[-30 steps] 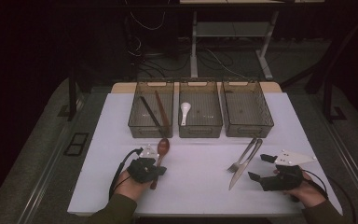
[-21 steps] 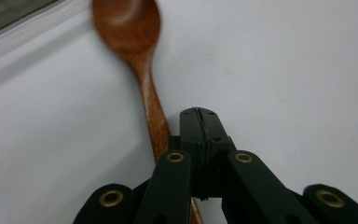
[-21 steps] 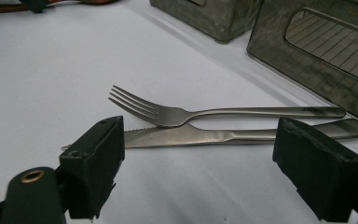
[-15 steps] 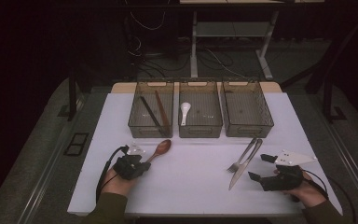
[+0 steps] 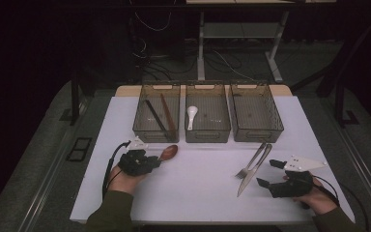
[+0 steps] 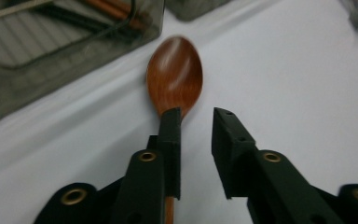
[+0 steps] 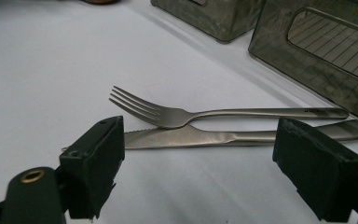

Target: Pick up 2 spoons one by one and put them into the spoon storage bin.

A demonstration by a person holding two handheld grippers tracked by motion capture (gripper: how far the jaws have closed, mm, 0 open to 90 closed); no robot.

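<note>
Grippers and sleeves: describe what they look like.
Both the left gripper and the right gripper are black with two blocky jaws, brass-coloured rivets and a pale grey three-cornered plate on top. A black cable trails from each. The person wears olive-green sleeves.

Left gripper (image 5: 150, 162) fingers have just been opening, now slightly parted; right gripper (image 5: 268, 175) gapes wide.

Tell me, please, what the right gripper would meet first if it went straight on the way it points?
Most likely the knife, which lies across its path just ahead of the open jaws, with the fork right behind it.
</note>
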